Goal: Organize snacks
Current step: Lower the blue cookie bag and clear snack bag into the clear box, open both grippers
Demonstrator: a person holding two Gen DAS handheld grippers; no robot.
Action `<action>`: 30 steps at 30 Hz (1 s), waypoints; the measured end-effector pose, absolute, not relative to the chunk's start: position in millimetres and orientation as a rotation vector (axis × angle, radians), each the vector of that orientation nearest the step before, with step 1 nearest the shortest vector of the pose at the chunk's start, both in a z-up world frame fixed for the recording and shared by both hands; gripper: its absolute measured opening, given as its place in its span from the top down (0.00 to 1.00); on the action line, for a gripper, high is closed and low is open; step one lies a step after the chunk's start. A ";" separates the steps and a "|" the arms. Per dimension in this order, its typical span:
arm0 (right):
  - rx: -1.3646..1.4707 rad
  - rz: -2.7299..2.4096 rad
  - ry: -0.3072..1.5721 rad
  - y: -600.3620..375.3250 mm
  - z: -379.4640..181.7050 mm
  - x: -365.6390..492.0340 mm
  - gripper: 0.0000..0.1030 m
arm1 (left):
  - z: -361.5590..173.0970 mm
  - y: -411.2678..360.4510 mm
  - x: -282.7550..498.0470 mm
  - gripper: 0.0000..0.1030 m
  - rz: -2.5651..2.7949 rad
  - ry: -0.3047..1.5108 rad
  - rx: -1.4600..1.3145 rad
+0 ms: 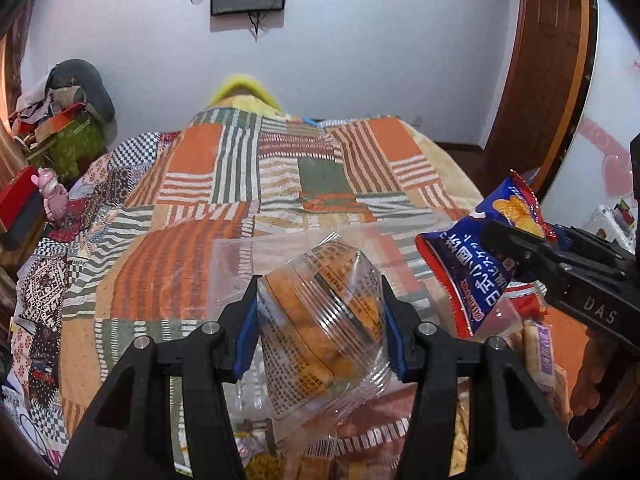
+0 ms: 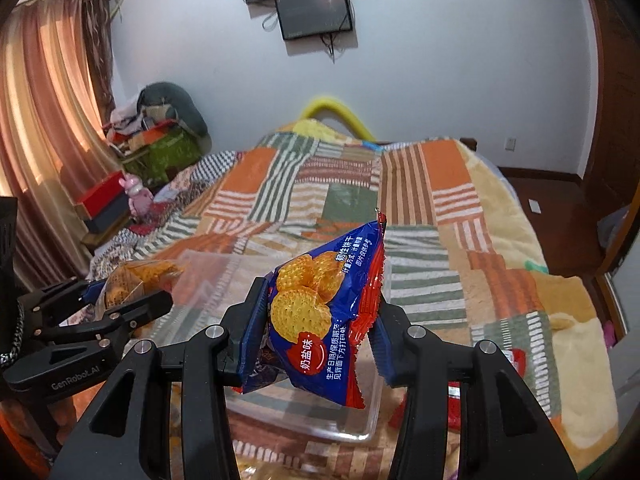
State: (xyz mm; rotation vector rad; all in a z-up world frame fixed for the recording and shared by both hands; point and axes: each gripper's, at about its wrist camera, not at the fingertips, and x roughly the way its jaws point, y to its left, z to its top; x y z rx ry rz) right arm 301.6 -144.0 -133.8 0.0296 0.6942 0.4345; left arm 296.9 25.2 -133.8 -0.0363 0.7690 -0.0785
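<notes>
Bed (image 2: 452, 184): patchwork blanket is your work surface; everything for the job sits at the near end.
Clear bin (image 2: 360, 420): open-top plastic container on the blanket, right under/ahead of both grippers, prob. the drop target, which would explain why you've got both packs over it.
Loose snacks (image 1: 540, 344): a few more wrapped packs lie on the blanket just beside the bin, not yet sorted.
Blue biscuit pack (image 2: 320, 312): in your right gripper (image 2: 320, 316), jaws pinching it on both sides, tilted corner-up, clear of the blanket, above the bin.
Clear-wrapped pastry (image 1: 324, 316): in your left gripper (image 1: 320, 320), pads pressed on either side of the wrapper, held off the blanket w/ the bin wall just beyond.
Next: judging by this, release each over the bin.
</notes>
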 end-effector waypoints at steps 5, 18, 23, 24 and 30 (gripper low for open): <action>0.010 0.450 0.760 -138.8 -149.2 313.4 0.58 | -153.8 24.9 317.2 0.49 -0.075 0.836 -0.040; -0.067 0.478 0.854 -129.1 -170.4 319.8 0.55 | -190.4 28.5 333.1 0.43 -0.055 0.955 -0.050; -0.049 0.470 0.855 -133.3 -167.3 318.0 0.50 | -189.1 31.0 329.4 0.39 -0.052 0.961 -0.057; -0.045 0.470 0.854 -134.0 -165.8 317.5 0.47 | -186.5 30.8 327.4 0.39 -0.053 0.956 -0.051; -0.035 0.468 0.804 -145.0 -145.3 303.1 0.41 | -157.3 32.5 303.7 0.31 -0.062 0.892 -0.045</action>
